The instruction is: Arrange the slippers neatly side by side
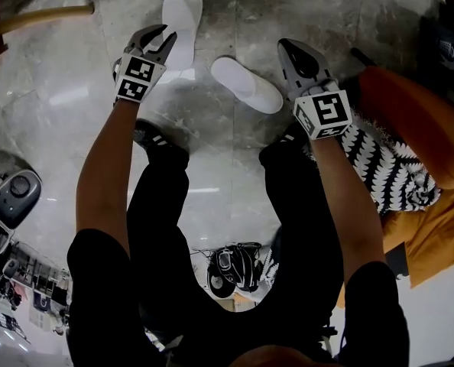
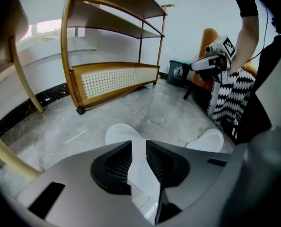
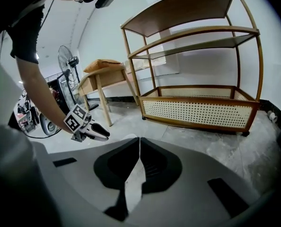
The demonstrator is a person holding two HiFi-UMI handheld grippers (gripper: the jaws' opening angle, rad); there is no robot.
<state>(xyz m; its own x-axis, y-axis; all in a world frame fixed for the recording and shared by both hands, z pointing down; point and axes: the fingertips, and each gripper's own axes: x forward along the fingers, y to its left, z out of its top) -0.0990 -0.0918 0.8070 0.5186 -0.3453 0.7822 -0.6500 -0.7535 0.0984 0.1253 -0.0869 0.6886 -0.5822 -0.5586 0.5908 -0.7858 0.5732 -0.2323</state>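
Two white slippers lie on the grey marble floor. One slipper (image 1: 183, 14) points away at the top; the other slipper (image 1: 246, 84) lies slanted to its right, apart from it. My left gripper (image 1: 162, 40) hangs over the near end of the far slipper (image 2: 119, 132), jaws open, with white slipper showing in the gap between them. The second slipper (image 2: 207, 140) sits to its right. My right gripper (image 1: 292, 52) hovers just right of the slanted slipper, shut and empty, its tips (image 3: 139, 140) meeting.
A wooden shelf with a rattan front (image 2: 114, 77) stands beyond the slippers. An orange chair with a black-and-white cushion (image 1: 395, 167) is at the right. The person's black-clad legs (image 1: 166, 197) stand behind the grippers. A wooden table (image 3: 102, 74) and a fan (image 3: 65, 60) stand further off.
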